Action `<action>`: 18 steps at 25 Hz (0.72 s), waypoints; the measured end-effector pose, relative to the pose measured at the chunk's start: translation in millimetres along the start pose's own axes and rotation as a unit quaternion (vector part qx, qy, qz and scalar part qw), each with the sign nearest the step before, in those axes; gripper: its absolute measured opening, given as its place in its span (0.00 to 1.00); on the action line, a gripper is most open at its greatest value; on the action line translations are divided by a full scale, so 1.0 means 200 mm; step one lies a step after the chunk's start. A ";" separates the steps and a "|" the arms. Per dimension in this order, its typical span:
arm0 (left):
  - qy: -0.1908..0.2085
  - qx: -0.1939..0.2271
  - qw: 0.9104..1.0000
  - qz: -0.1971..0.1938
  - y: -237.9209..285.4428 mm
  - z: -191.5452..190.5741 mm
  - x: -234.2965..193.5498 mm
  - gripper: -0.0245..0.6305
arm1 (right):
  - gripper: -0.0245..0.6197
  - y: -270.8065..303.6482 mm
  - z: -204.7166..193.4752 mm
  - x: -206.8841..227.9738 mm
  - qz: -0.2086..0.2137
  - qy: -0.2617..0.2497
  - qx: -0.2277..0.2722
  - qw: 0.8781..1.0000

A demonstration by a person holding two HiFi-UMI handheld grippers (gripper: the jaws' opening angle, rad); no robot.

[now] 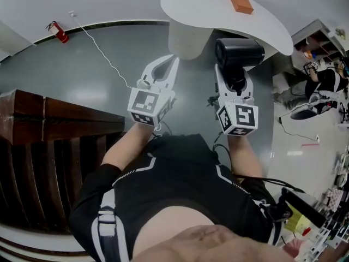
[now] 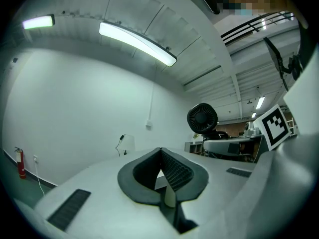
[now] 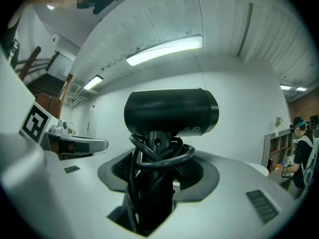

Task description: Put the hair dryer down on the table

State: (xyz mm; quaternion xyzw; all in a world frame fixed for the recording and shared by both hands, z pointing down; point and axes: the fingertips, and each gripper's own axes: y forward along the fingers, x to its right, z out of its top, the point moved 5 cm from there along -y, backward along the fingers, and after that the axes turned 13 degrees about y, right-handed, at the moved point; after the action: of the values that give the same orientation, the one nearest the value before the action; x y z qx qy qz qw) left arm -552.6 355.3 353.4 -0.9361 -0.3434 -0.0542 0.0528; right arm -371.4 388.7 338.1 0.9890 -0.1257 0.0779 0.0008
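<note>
Closest to the head camera, a black top (image 1: 180,168) is seen, and beyond it both grippers are held out toward the white table (image 1: 272,29). The hair dryer (image 1: 239,53) is clamped at its handle by the right gripper (image 1: 235,86) — barrel up and clear of the jaws, presumably so that it can be lowered onto the tabletop, which is not yet reached. Its cord (image 3: 160,156) is looped round the handle, likely to prevent dangling. The left gripper (image 1: 165,70) is closed on nothing, jaws together. Small marks are printed on the barrel — too small to be read; no other writing is made out.
</note>
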 end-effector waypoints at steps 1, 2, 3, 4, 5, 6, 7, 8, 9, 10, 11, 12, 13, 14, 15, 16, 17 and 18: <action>-0.001 0.000 1.000 -0.006 0.01 -0.01 0.00 0.08 | 0.40 0.00 -0.01 0.00 -0.002 0.001 -0.001 1.000; -0.002 0.001 1.000 -0.012 0.01 -0.02 0.00 0.08 | 0.40 0.01 -0.02 0.00 -0.004 0.002 -0.002 1.000; -0.001 0.001 1.000 -0.016 0.02 -0.03 0.00 0.08 | 0.40 0.01 -0.03 0.01 -0.007 0.001 -0.002 1.000; 0.001 0.000 1.000 -0.019 0.03 -0.03 0.00 0.08 | 0.40 0.01 -0.03 0.01 -0.010 0.000 -0.002 1.000; 0.001 0.000 1.000 -0.020 0.04 -0.04 0.00 0.08 | 0.40 0.02 -0.03 0.02 -0.011 0.000 -0.001 1.000; 0.001 0.000 1.000 -0.021 0.05 -0.04 0.00 0.08 | 0.40 0.02 -0.03 0.02 -0.011 0.001 -0.001 1.000; 0.002 0.001 1.000 -0.022 0.07 -0.04 0.00 0.08 | 0.40 0.03 -0.02 0.04 -0.010 0.000 0.000 1.000; 0.007 0.003 1.000 -0.023 0.09 -0.03 0.01 0.08 | 0.40 0.04 -0.01 0.06 -0.009 -0.002 0.002 1.000; 0.014 0.006 1.000 -0.023 0.11 -0.03 0.01 0.08 | 0.40 0.06 0.00 0.08 -0.008 -0.006 0.004 1.000; 0.021 0.009 1.000 -0.021 0.14 -0.02 0.01 0.08 | 0.40 0.08 0.01 0.10 -0.007 -0.008 0.007 1.000; 0.024 0.010 0.999 -0.019 0.17 -0.02 0.01 0.08 | 0.40 0.09 0.01 0.13 -0.006 -0.008 0.010 1.000; 0.022 0.011 1.000 -0.017 0.20 -0.02 0.01 0.08 | 0.40 0.12 0.02 0.16 -0.004 -0.006 0.011 1.000; 0.020 0.010 1.000 -0.014 0.24 -0.02 0.01 0.08 | 0.40 0.14 0.02 0.19 -0.001 -0.004 0.011 1.000; 0.018 0.009 1.000 -0.010 0.28 -0.03 0.02 0.08 | 0.40 0.16 0.03 0.23 0.002 -0.003 0.010 1.000; 0.019 0.007 1.000 -0.007 0.32 -0.02 0.03 0.08 | 0.40 0.18 0.04 0.27 0.005 -0.004 0.009 1.000; 0.022 0.005 1.000 -0.005 0.36 -0.02 0.04 0.08 | 0.40 0.21 0.05 0.32 0.009 -0.005 0.007 1.000; 0.025 0.002 1.000 -0.003 0.41 -0.02 0.05 0.08 | 0.40 0.23 0.06 0.36 0.013 -0.006 0.006 1.000; 0.027 -0.001 1.000 -0.001 0.46 -0.01 0.06 0.08 | 0.40 0.26 0.07 0.41 0.016 -0.006 0.006 1.000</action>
State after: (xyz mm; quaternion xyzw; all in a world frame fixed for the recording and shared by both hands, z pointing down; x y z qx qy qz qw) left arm -484.0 292.6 352.2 -0.9342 -0.3422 -0.0802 0.0614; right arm -303.5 318.0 336.3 0.9872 -0.1414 0.0730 -0.0066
